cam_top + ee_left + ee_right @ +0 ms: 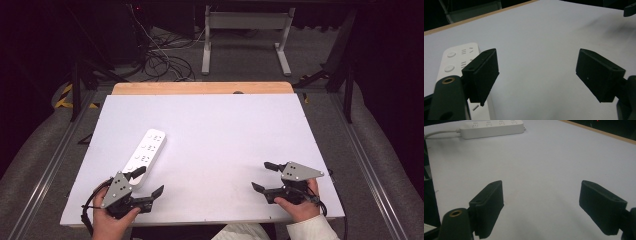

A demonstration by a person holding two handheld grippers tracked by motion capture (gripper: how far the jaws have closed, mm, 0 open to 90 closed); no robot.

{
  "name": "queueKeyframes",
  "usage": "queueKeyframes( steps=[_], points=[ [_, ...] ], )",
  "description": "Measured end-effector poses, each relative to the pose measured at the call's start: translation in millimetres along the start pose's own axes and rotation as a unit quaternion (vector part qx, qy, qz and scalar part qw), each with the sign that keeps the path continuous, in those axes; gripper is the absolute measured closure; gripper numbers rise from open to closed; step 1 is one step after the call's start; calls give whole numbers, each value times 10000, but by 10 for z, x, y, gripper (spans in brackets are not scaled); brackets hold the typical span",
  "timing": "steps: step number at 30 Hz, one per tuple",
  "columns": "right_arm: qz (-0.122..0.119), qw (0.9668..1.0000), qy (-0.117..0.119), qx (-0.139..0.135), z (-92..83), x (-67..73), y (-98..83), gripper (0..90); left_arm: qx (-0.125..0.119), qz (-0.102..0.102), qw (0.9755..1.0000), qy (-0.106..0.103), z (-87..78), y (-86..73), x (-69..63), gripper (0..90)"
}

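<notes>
Gaping over bare table [220, 130], both grippers (left gripper [149, 182], right gripper [263, 176]) flank power strip [145, 152].

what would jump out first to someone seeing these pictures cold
A white power strip lies slantwise on the left half of the white table, the lone item on it. At the near edge, the left gripper sits just beside the strip's near end with jaws wide open, and the right gripper waits open at the right.
</notes>
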State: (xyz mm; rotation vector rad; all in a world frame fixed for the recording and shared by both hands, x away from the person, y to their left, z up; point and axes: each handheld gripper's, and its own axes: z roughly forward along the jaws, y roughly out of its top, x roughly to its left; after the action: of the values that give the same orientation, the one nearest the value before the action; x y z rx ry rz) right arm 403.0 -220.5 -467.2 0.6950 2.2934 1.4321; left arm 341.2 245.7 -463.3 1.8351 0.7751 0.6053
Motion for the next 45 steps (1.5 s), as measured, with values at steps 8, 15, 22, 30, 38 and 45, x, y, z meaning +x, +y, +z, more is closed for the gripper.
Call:
queueKeyframes(
  steps=[8, 15, 22, 30, 38, 45],
  points=[
    [-23, 10000, 18, 15, 2, 3, -2, 210, 54, 36, 10000, -56, -18, 32, -11, 223],
    [-31, 10000, 9, 2, 3, 5, 1, 212, 42, -74, 9999, -62, -46, 62, -8, 199],
    [-26, 10000, 17, 3, 5, 6, -1, 212, 37, -74, 9999, -90, -58, 78, -9, 185],
    [4, 10000, 4, -31, 6, 2, -4, 212, 239, 75, 9996, -93, -136, 184, 16, 298],
    [18, 10000, 16, -15, 20, 5, -8, 214, 297, 124, 9995, 56, -208, 267, 51, 417],
    [24, 10000, 29, 25, 25, 5, -13, 218, 423, -12, 9991, -51, -234, 310, 108, 432]
  ],
)
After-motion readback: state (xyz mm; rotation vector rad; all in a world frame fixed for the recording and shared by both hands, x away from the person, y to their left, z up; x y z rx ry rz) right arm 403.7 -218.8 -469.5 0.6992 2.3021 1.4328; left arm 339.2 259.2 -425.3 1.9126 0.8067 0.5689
